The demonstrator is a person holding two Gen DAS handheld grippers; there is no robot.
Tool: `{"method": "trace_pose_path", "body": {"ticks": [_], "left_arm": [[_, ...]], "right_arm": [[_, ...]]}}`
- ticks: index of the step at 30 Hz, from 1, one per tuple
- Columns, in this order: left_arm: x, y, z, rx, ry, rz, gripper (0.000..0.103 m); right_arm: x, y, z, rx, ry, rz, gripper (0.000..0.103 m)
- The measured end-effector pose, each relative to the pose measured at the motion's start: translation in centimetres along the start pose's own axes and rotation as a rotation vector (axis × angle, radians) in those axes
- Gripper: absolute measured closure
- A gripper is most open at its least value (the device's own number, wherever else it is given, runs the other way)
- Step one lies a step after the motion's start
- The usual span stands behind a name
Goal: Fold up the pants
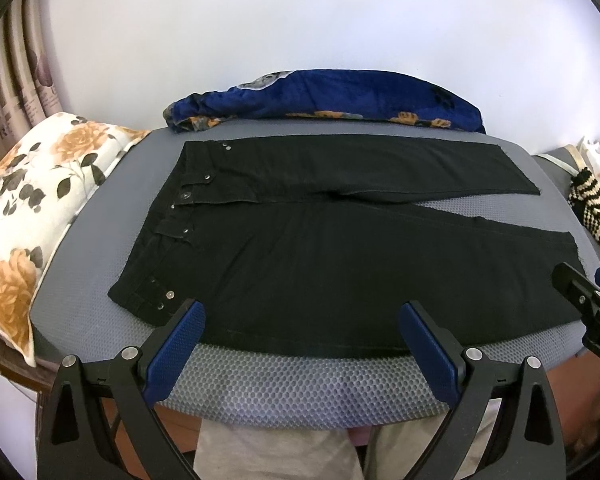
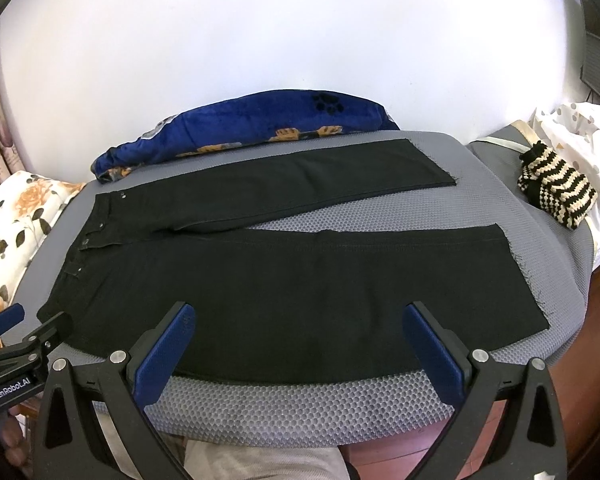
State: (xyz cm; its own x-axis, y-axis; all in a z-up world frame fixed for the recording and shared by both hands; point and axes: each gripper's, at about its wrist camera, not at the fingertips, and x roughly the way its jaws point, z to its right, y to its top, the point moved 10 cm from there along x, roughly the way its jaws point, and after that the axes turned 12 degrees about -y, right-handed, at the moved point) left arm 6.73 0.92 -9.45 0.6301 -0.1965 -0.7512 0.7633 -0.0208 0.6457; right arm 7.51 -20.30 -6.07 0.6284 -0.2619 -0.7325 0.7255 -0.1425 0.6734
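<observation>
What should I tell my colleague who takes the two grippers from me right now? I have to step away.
Left gripper: open, empty, hovering over the near edge of the pants toward the waistband.
Right gripper: open, empty, over the near leg toward the hem.
Pants lie flat, unfolded, on the grey pad, waistband left, legs spread apart to the right.
Done: pants laid out.
Left: every fold; probably bring one leg over the other first.

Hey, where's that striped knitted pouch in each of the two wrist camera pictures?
Left wrist view: the striped knitted pouch sits at the far right edge, beyond the pants' hems.
Right wrist view: the pouch lies upper right, on the grey mat's corner.
Shared landmark: the black pants spread flat, with the blue blanket behind.
</observation>
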Motion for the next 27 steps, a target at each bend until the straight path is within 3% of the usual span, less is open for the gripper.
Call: {"method": "trace_pose_path", "body": {"ticks": [19, 24, 27], "left_arm": [[1.4, 1.1, -1.5, -0.044, -0.027, -0.007, 0.006], [2.5, 3.3, -4.5, -0.111, -0.072, -0.005, 0.006], [3.0, 5.9, -8.3, -0.182, -0.093, 0.011, 0.007]], "right_arm": [[1.2, 0.4, -0.6, -0.023, 0.006, -0.002, 0.000], [1.8, 1.7, -1.4, -0.054, 0.036, 0.004, 0.000], [2.2, 2.8, -2.3, -0.081, 0.058, 0.010, 0.000]]}}
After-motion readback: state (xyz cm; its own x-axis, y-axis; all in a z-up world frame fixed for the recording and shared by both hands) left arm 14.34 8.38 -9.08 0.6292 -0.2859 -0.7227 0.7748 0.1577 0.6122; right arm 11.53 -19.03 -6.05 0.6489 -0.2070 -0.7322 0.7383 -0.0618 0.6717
